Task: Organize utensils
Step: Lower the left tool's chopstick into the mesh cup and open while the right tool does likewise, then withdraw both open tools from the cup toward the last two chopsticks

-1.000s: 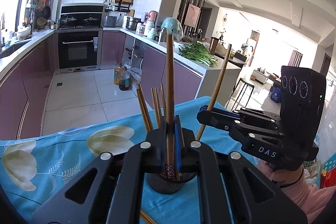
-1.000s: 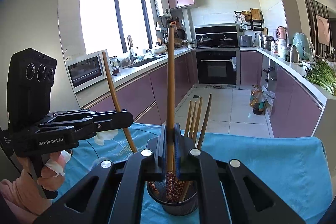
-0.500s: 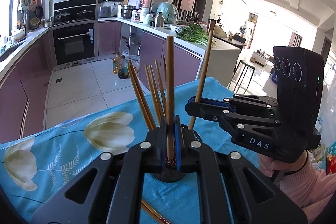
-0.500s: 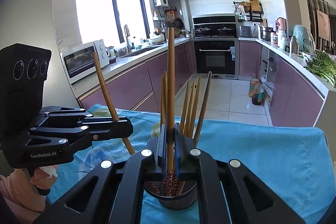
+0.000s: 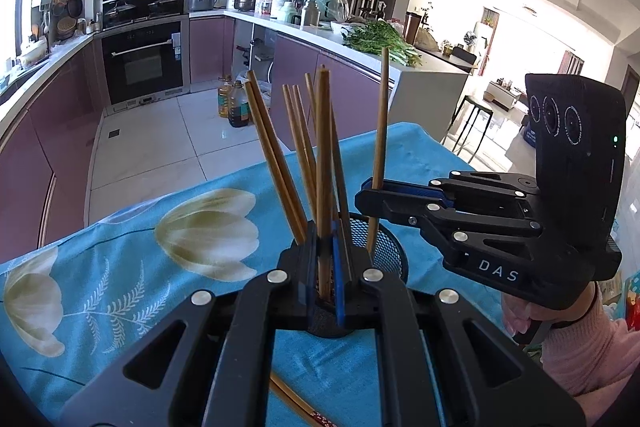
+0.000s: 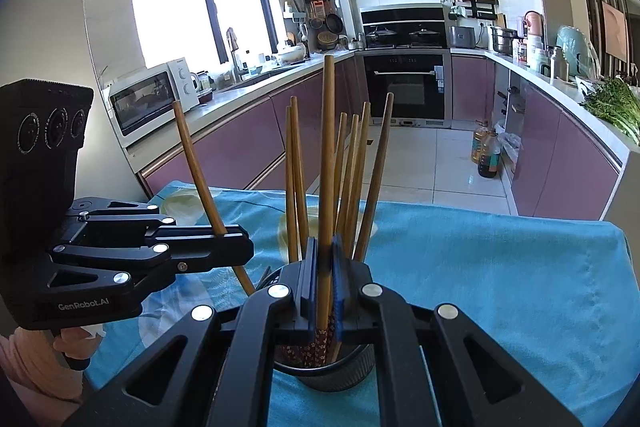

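Note:
A black mesh holder (image 5: 386, 253) stands on the blue flowered cloth (image 5: 120, 275) with several wooden chopsticks (image 5: 276, 163) upright in it. My left gripper (image 5: 328, 241) is shut on one chopstick (image 5: 323, 147), held upright, its lower end down inside the holder. My right gripper (image 5: 370, 193) comes in from the right, shut on another chopstick (image 5: 380, 123) whose tip dips into the holder. In the right wrist view the right gripper (image 6: 326, 247) clamps its chopstick (image 6: 328, 155) over the holder (image 6: 332, 381). The left gripper (image 6: 236, 247) holds its slanted chopstick (image 6: 196, 167) at the left.
A loose chopstick (image 5: 296, 403) lies on the cloth near the front edge, under my left gripper. The table's far edge (image 6: 480, 217) drops to a tiled kitchen floor. A hand in a pink sleeve (image 5: 580, 351) holds the right gripper.
Both grippers have sunk with their chopsticks, and the sticks' lower ends now reach into the holder. The holder's chopsticks stand higher in both views.

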`<state>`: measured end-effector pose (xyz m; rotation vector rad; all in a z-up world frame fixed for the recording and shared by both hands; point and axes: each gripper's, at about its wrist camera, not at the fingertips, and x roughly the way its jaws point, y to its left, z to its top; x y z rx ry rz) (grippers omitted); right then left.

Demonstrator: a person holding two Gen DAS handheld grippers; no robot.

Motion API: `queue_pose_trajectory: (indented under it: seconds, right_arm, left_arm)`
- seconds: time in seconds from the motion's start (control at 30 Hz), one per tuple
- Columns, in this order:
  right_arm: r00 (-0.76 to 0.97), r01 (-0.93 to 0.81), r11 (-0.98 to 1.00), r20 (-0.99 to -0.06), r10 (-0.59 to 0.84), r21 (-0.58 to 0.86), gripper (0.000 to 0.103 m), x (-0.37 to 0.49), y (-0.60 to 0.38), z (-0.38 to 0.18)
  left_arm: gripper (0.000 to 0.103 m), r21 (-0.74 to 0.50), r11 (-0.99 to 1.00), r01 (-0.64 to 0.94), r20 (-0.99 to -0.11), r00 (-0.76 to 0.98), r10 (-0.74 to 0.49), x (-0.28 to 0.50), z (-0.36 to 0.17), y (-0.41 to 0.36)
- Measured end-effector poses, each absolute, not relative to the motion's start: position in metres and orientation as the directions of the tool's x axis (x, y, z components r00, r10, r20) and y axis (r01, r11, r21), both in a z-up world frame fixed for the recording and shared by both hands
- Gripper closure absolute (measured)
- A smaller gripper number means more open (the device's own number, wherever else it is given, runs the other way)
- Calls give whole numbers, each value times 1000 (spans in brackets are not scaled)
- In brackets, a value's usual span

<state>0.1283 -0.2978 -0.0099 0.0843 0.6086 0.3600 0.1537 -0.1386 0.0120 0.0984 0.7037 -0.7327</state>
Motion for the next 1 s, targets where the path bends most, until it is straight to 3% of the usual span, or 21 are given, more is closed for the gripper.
queue_pose_trajectory:
  seconds: [0.57, 0.67, 0.93, 1.0]
  right_arm:
    - [754, -262, 938, -558, 346, 228, 96, 147, -308, -19]
    - [752, -250, 935, -558, 352, 253, 93, 149, -312, -21]
    - [753, -242, 933, -554, 354, 267, 89, 140, -315, -25]
    - [754, -257, 929, -546, 366, 267, 83, 134, -313, -23]
  left_arm:
    - [95, -202, 777, 596, -648, 514, -562, 182, -4, -138]
    - [84, -185, 786, 589, -645, 531, -550, 181, -5, -136]
    - [79, -193, 805, 560, -614, 571, -545, 169, -8, -118]
    - [79, -189, 812, 553, -600, 590, -541, 164, -7, -111]
